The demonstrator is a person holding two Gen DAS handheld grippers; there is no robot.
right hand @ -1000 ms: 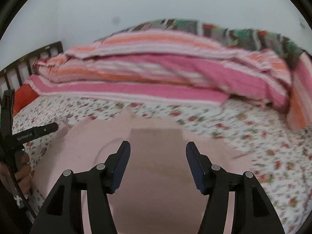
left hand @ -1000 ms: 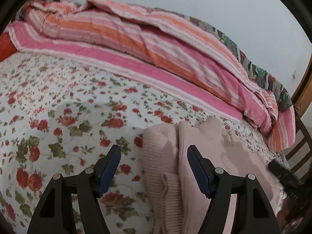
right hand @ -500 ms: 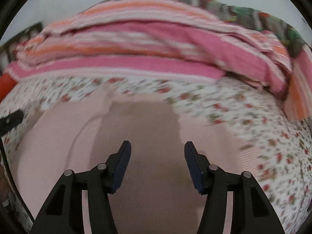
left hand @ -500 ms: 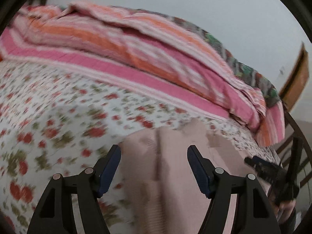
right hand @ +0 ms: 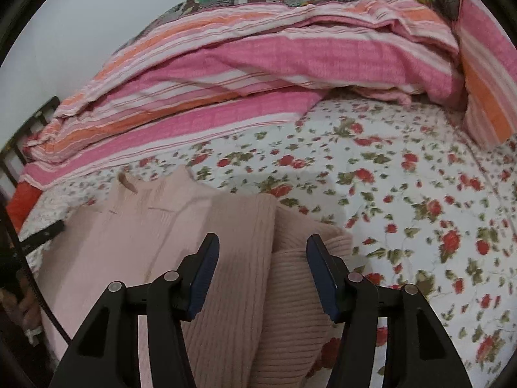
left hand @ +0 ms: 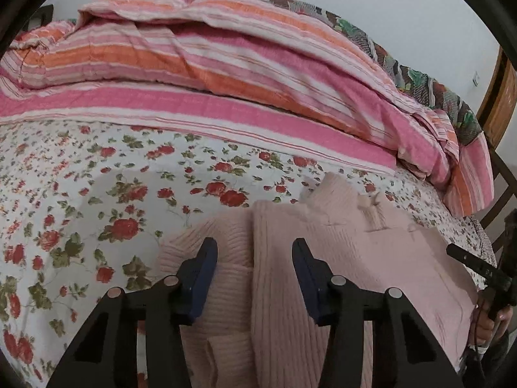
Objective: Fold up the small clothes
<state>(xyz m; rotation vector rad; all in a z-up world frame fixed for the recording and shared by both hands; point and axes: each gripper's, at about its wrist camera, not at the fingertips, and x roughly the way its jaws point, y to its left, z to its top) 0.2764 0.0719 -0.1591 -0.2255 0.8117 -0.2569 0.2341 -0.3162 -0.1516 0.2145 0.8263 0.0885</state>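
Pink knit sweater [left hand: 339, 252] lay partly folded on floral bedsheet [left hand: 97, 194], at 6 o'clock in both views. Left gripper [left hand: 252, 258] pitched down over its sleeve fold, jaws just narrowed, gripping nothing. Right gripper [right hand: 263, 255] angled down likewise, parted, empty. Striped quilt [left hand: 242, 74] bunched at 12 o'clock.

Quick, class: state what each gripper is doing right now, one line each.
Left gripper: open over the pink sweater, jaws have just been closing, nothing pinched yet.
Right gripper: open above the sweater, holding nothing.
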